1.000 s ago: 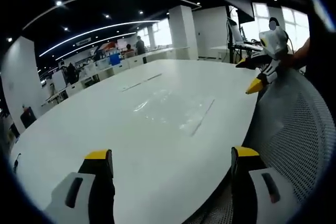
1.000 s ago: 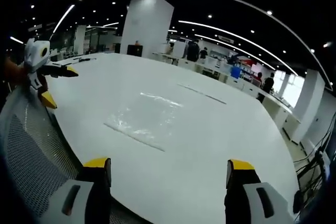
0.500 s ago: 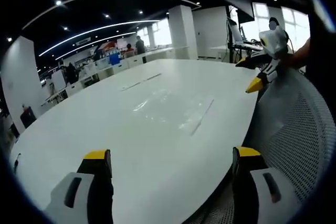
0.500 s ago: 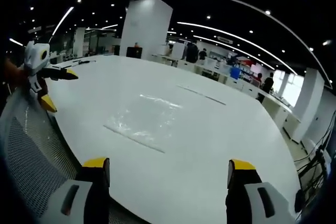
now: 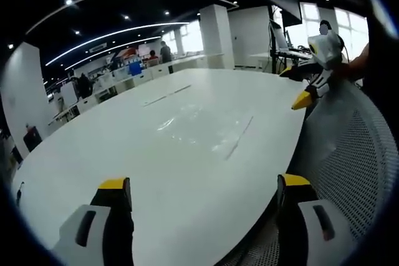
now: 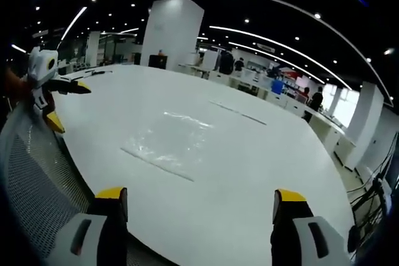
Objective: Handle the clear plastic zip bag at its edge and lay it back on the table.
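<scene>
The zip bag [image 5: 202, 130] lies flat on the white tabletop [image 5: 93, 166] in the left gripper view, clear and glossy, with its zip edge showing as a thin line on the side toward the near right rim of the tabletop; the left hand-held gripper [image 5: 202, 200] hangs over the near rim with its two yellow-tipped jaws spread wide and nothing between them, well short of the bag; the right hand-held gripper [image 5: 305, 88] comes in at the upper right, held by a hand [image 5: 356, 66], its yellow-tipped jaws apart and empty, above the tabletop's right rim and clear of the bag; a mesh chair back [image 5: 349, 154] fills the right side beside the tabletop, and a white pillar [image 5: 215, 35] and rows of desks stand far behind under ceiling lights. In the right gripper view the bag [image 6: 168, 142] rests flat on the tabletop [image 6: 262, 166], left of centre, its long zip edge nearest the camera; the right hand-held gripper [image 6: 199, 207] sits at the bottom with jaws spread wide and empty, apart from the bag; the left hand-held gripper [image 6: 65, 101] shows at the far left, jaws parted and empty, above the mesh chair back [image 6: 37, 172] and away from the bag; a white pillar [image 6: 171, 32] rises behind the tabletop
</scene>
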The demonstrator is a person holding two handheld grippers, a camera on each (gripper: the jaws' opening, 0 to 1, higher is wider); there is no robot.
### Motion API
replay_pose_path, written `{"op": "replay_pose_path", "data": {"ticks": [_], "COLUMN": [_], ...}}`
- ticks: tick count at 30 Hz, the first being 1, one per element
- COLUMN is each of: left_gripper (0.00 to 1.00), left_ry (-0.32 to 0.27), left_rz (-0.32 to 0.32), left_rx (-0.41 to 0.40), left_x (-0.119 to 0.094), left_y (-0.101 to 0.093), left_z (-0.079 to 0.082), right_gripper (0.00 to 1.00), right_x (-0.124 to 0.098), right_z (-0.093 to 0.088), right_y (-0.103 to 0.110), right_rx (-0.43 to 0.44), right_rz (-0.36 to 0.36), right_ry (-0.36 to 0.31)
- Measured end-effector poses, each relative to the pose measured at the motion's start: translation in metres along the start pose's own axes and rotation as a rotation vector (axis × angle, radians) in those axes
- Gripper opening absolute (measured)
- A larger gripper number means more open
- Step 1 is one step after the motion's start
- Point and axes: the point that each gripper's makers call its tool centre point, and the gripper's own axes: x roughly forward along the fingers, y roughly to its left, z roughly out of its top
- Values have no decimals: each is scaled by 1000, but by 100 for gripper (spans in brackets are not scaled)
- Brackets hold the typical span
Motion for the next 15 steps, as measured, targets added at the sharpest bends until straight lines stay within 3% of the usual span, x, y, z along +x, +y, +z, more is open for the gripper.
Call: {"op": "replay_pose_path", "data": {"ticks": [15], "left_gripper": [98], "left_ry": [16], "left_rz": [17], "left_rx": [27], "left_x": [-2], "left_y": [9], "left_z": [1], "right_gripper": [98], "right_x": [0], "right_z": [-2], "right_y": [1], "right_rx": [-3], "right_rz": [6], "right_ry": [16]}}
